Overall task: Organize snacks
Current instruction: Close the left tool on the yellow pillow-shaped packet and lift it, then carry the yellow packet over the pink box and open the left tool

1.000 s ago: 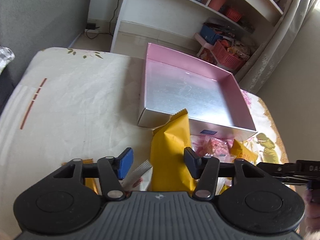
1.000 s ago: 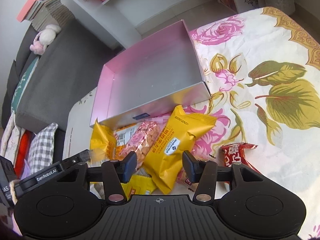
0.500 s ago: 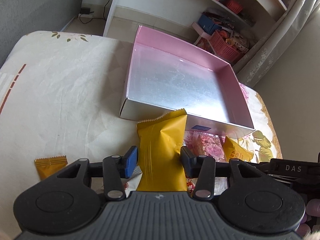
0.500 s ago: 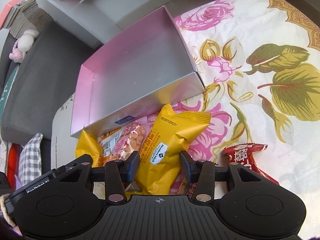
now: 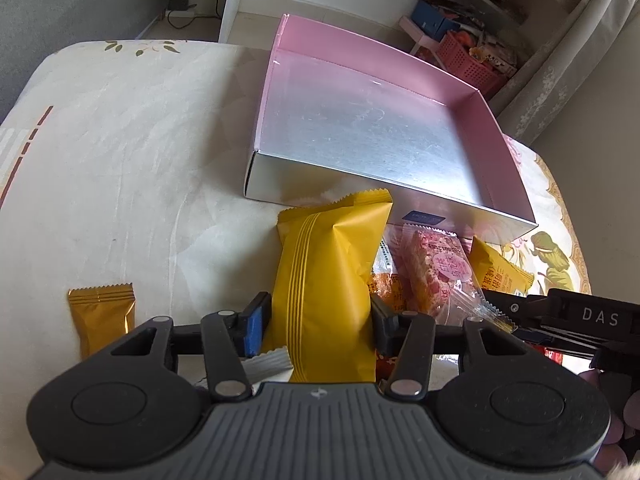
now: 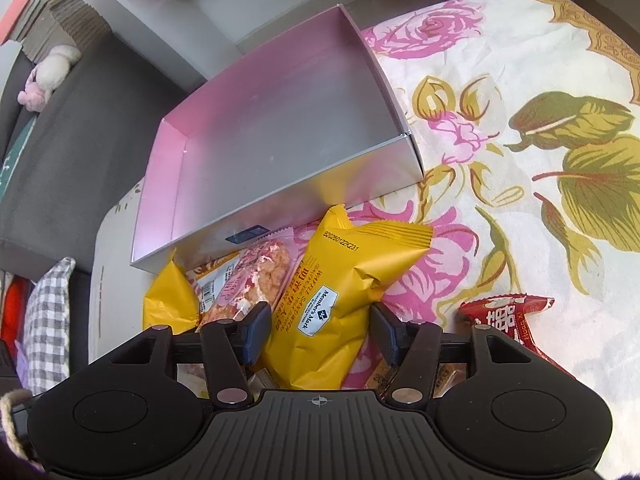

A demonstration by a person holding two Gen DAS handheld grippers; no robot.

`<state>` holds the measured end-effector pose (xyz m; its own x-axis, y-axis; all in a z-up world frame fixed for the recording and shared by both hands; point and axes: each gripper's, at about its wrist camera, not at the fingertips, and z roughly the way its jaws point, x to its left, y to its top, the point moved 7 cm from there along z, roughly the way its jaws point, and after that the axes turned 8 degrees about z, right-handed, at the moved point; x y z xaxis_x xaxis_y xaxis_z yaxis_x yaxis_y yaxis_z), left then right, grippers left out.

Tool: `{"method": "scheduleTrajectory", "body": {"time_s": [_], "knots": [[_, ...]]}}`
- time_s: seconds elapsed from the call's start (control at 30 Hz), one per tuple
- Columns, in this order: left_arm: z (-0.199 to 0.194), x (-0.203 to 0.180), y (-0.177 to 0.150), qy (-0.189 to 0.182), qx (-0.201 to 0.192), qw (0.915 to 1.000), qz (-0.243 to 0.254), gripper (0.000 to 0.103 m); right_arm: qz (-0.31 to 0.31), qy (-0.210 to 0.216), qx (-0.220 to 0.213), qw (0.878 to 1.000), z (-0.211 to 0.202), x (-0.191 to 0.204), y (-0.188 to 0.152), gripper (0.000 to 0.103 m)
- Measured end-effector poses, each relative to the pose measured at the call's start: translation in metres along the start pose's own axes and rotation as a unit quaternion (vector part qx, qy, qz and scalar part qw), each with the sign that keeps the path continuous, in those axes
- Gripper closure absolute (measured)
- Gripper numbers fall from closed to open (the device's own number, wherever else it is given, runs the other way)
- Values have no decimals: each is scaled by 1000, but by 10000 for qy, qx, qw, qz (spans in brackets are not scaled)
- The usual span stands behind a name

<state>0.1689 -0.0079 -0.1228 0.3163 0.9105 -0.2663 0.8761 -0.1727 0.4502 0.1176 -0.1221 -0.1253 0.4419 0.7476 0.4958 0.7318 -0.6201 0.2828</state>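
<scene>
Left claw (image 5: 318, 320) clamps a puffy yellow packet (image 5: 328, 280) just before the pink box (image 5: 496, 128); right claw (image 6: 318, 330), jaws just widening, straddles the waffle packet (image 6: 340, 292) loosely. Light, crinkly, crushable: grip mid-body.

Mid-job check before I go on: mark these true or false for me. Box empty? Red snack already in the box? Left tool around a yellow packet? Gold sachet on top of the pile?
1. The pink-walled, silver-floored cardboard box has nothing in it. True.
2. The red wrapped snack lies inside the box. False: it lies on the floral cloth, outside the box and to the right of the snack pile.
3. The left tool has the plain yellow pillow packet between its fingers. True: the pads press on both its sides.
4. The small gold foil sachet sits on top of the snack pile. False: it lies alone on the cloth, to the left of the left tool.
</scene>
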Motion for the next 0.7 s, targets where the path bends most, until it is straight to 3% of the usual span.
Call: {"method": "scheduleTrajectory", "body": {"time_s": [0.2,0.7], "knots": [[-7,-1,0,57,-114,9999,-7,63,-235,-90,-135,9996,-7,5,0,65],[-28,1,11,63,-460,9989,-36,65,-128,96,-376,9992,-33,2,11,72]]}}
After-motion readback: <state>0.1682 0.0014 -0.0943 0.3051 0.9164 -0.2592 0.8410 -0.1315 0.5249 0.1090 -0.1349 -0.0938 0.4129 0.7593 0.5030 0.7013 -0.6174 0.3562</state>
